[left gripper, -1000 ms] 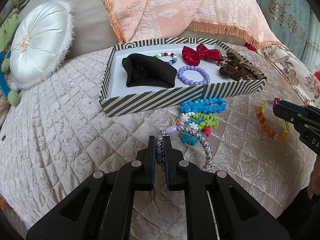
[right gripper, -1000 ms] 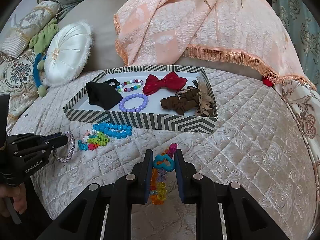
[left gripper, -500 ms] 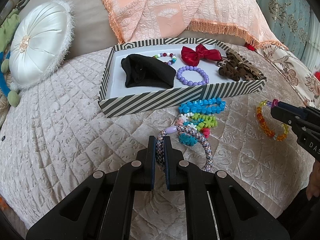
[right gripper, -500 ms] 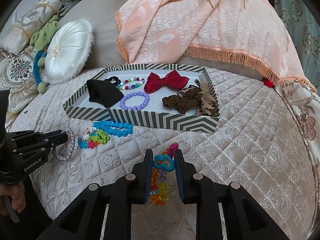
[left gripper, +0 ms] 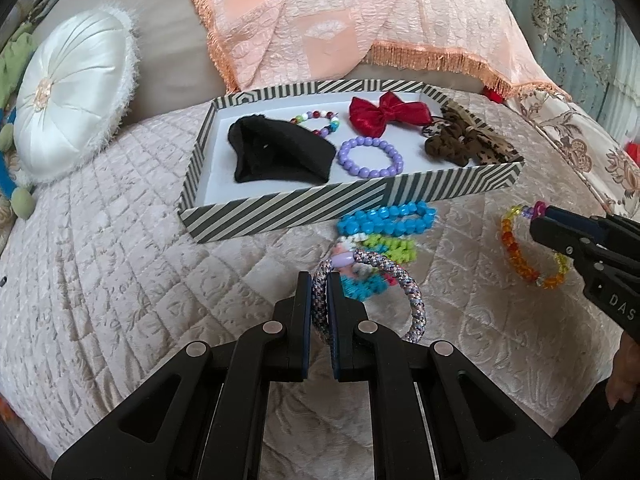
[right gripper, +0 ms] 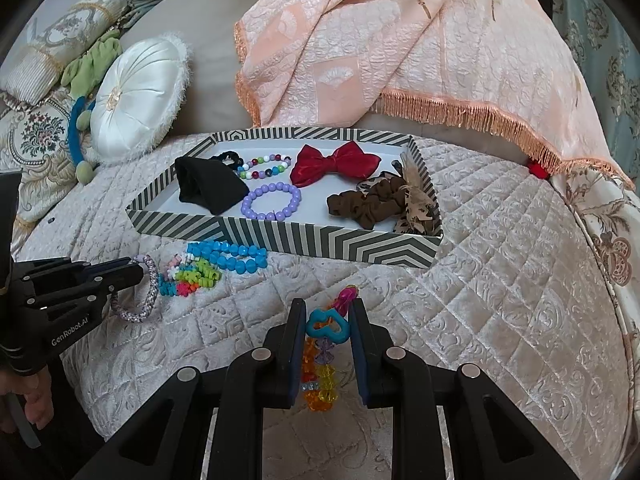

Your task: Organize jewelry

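Observation:
My left gripper [left gripper: 319, 280] is shut on a speckled braided rope bracelet [left gripper: 408, 280], held just above the quilted bed; it also shows in the right wrist view [right gripper: 148, 280]. My right gripper [right gripper: 325, 320] is shut on a multicoloured crystal bead bracelet [right gripper: 320, 376] with a blue charm; it also shows in the left wrist view [left gripper: 516, 248]. A striped tray [left gripper: 288, 212] holds a black pouch [left gripper: 280, 152], a purple bead bracelet [left gripper: 370, 158], a mixed bead bracelet [left gripper: 316, 120], a red bow [left gripper: 384, 114] and brown scrunchies [left gripper: 464, 140].
A blue bead bracelet [left gripper: 388, 216] and a heap of small bright bracelets [left gripper: 384, 248] lie on the quilt in front of the tray. A white round cushion [left gripper: 68, 96] sits at the left, a peach fringed blanket [left gripper: 360, 16] behind the tray.
Both grippers keep their hold on their bracelets. The tray has come slightly nearer in the right wrist view; otherwise little has moved.

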`<action>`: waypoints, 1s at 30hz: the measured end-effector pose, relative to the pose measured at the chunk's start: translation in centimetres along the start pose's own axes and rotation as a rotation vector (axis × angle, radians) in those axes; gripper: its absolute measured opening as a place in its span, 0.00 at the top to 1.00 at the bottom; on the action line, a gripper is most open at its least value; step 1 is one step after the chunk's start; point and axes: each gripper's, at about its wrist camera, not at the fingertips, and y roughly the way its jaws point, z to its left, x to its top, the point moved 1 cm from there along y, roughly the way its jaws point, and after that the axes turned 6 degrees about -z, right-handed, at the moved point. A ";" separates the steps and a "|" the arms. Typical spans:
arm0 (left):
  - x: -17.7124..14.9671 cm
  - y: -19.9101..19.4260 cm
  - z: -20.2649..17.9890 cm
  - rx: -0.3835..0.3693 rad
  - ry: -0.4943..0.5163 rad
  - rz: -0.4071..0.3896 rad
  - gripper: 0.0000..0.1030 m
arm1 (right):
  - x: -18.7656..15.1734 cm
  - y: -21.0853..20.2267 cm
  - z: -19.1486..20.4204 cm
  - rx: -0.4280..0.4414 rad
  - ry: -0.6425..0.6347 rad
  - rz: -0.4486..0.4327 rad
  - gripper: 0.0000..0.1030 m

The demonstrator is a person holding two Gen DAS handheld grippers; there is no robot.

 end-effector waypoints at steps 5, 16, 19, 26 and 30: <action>-0.1 0.3 0.3 0.004 -0.012 0.005 0.94 | 0.0 0.0 0.0 -0.001 0.000 0.000 0.80; -0.2 0.3 0.6 0.006 -0.024 0.003 0.94 | 0.0 0.1 0.4 0.002 -0.016 -0.001 0.80; -0.2 0.2 0.8 0.003 -0.030 0.001 0.94 | 0.0 0.3 0.6 0.000 -0.018 0.000 0.80; -0.2 0.2 0.9 0.002 -0.035 0.003 0.94 | 0.2 0.4 1.0 -0.002 -0.020 -0.008 0.80; -0.2 0.1 0.9 0.005 -0.034 0.006 0.94 | 0.2 0.4 1.0 -0.002 -0.019 -0.011 0.80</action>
